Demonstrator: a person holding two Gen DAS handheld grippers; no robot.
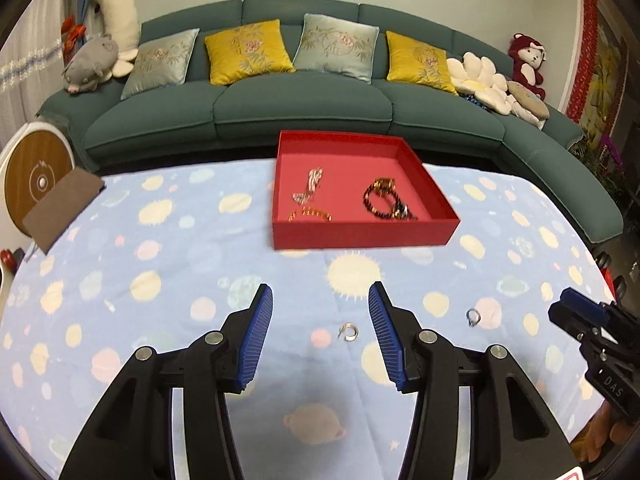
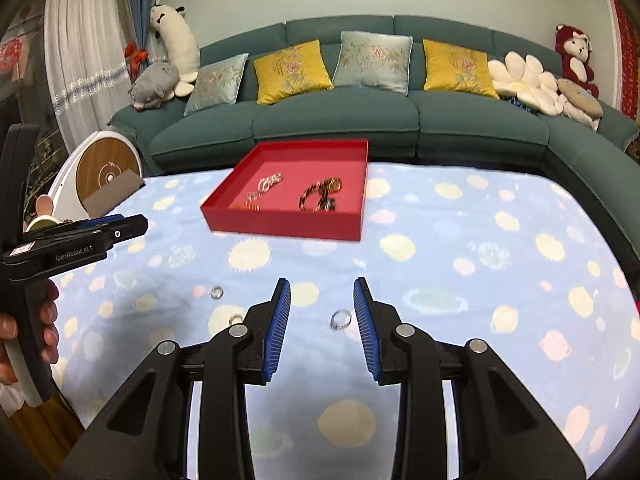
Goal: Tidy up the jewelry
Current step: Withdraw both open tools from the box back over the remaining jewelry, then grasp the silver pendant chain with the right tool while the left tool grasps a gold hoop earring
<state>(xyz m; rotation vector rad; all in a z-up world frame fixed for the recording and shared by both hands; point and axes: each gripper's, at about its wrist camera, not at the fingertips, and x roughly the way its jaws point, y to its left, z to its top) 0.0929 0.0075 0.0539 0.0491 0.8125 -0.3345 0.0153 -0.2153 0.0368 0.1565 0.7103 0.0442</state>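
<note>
A red tray (image 1: 360,234) stands at the far middle of the blue planet-print cloth, holding a dark bead bracelet (image 1: 384,200), a gold chain (image 1: 310,214) and a silver chain (image 1: 313,184). My left gripper (image 1: 320,292) is open above the cloth, and a silver ring (image 1: 349,332) lies between its fingers untouched. A second ring (image 1: 473,316) lies to its right. My right gripper (image 2: 322,284) is also open, over a ring (image 2: 340,319) that lies on the cloth. Two more rings (image 2: 216,292) (image 2: 236,319) lie to its left, the nearer one partly hidden by my finger.
A green sofa (image 1: 304,112) with cushions and plush toys runs behind the table. A brown pad (image 1: 60,208) lies on the table's far left corner, beside a round white and wood appliance (image 1: 36,176). A hand (image 2: 44,320) holds the left gripper (image 2: 120,228).
</note>
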